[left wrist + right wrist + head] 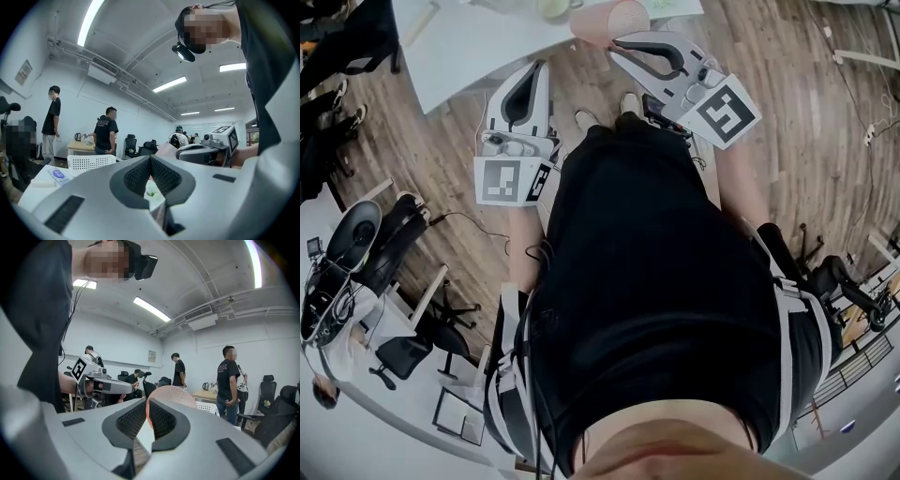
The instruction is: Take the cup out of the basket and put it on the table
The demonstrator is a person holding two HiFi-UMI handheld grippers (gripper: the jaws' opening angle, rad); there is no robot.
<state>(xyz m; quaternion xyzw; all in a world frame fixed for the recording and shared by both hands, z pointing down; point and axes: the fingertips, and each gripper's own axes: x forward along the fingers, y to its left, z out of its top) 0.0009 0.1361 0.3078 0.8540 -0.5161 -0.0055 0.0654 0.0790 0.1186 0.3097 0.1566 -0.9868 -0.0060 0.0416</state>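
At tabletop [478, 37] edge: pink cup [614, 19], rim hard to make out, just beyond right gripper [621, 43]. White basket [91, 162] off to one side of it. Left gripper [534, 70] and right gripper both have jaws clenched, nothing between. Wall sign [23, 71] too small to read

floor: brown wood planks [787, 112], thin cables [469, 220] trailing across them
chairs: black office chairs [417, 342] at the left
people: two standing [106, 131] by a far desk
kettle: on that desk [78, 137]
ceiling: long light strips [169, 84]
wall: small notice [152, 356]
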